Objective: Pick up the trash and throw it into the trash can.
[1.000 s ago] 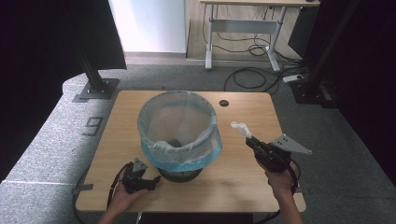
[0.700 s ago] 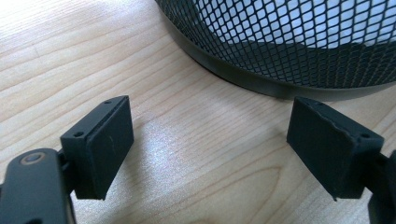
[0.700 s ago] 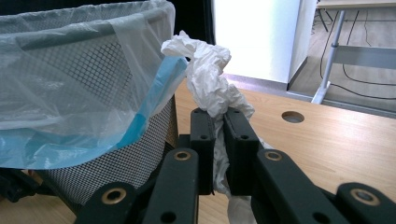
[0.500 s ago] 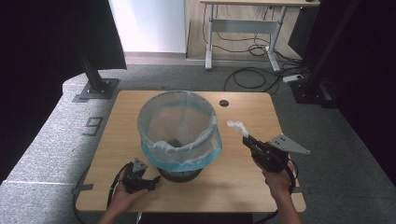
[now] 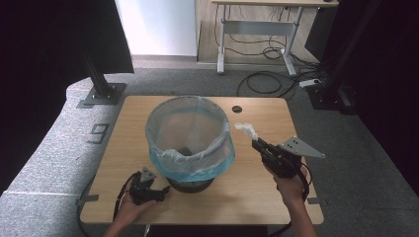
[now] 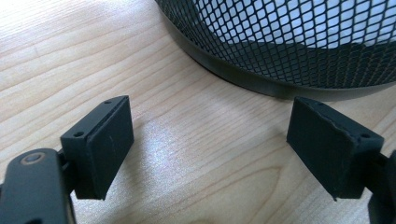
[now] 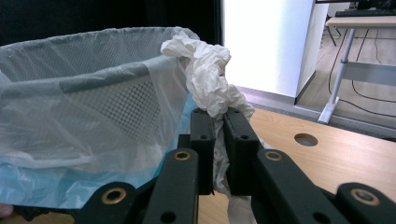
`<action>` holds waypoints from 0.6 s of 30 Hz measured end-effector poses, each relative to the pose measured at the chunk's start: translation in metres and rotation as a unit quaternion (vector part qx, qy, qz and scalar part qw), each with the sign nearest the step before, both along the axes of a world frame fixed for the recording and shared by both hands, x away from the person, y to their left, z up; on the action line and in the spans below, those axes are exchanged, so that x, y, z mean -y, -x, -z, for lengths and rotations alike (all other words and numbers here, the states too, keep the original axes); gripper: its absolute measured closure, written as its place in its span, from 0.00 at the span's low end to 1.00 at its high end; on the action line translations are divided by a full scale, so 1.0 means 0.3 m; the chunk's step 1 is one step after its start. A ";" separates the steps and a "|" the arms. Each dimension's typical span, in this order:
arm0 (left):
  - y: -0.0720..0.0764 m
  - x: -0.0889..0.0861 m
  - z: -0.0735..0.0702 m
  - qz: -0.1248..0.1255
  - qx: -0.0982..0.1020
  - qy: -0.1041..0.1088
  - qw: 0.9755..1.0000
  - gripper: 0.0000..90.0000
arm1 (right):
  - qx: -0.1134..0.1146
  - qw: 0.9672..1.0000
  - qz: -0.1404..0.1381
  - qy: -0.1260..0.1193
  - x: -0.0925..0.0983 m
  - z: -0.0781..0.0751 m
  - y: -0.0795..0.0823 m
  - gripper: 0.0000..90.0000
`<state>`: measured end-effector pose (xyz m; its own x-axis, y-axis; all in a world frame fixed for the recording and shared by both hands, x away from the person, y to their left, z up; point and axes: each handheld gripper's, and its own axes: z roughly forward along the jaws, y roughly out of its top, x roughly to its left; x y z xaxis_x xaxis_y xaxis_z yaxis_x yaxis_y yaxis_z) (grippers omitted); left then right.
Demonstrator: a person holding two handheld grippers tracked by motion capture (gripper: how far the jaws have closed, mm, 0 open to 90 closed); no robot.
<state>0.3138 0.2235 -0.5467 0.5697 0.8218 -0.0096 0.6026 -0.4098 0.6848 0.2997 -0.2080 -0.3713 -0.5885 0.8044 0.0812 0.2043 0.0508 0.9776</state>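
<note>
Right gripper view is showing the crumpled tissue [image 7: 208,77] pinched between the black jaws of the right gripper [image 7: 218,149], which are closed tight on its lower part while the loose upper part is standing up above them. The tissue is sitting just beside the rim of the bin [image 7: 93,77] and level with it, not yet over the opening; the likely reason is to clear the rim before dropping the tissue inside. The plastic liner [image 7: 70,135] is folding over the bin's rim and hanging down the outside.

High view is placing the tissue [image 5: 246,130] above the table [image 5: 276,197], to the right of the bin [image 5: 190,133] and apart from it, a gap the right gripper view is not making clear. The right gripper [image 5: 261,147] is pointing toward the bin.

Left gripper [image 5: 160,190] is resting low on the table near the bin's base, probably parked there or ready to steady it. Left gripper view is showing its jaws standing wide apart with only bare wood between them, and the bin's black mesh wall [image 6: 289,42] beyond, untouched.
</note>
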 end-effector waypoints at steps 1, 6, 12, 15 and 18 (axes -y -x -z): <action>0.000 0.000 0.000 0.000 0.000 0.000 1.000 0.16 | 0.001 1.000 -0.001 0.000 -0.002 -0.003 -0.001 0.92; 0.000 0.000 0.000 0.000 0.000 0.000 1.000 0.16 | 0.004 1.000 -0.001 0.000 -0.008 -0.018 -0.005 0.92; 0.000 0.000 0.000 0.000 0.000 0.000 1.000 0.16 | 0.010 1.000 -0.003 -0.001 -0.017 -0.042 -0.001 0.92; 0.001 0.001 0.000 -0.001 0.000 0.001 1.000 0.16 | 0.012 1.000 -0.006 0.002 -0.025 -0.052 -0.001 0.92; 0.001 0.001 0.000 -0.001 0.000 0.001 1.000 0.16 | 0.014 1.000 -0.007 0.003 -0.030 -0.057 -0.005 0.92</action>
<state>0.3135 0.2232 -0.5468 0.5679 0.8230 -0.0109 0.6038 -0.4076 0.6851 0.3011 -0.1990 -0.3541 -0.6024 0.7960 0.0588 0.1755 0.0602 0.9826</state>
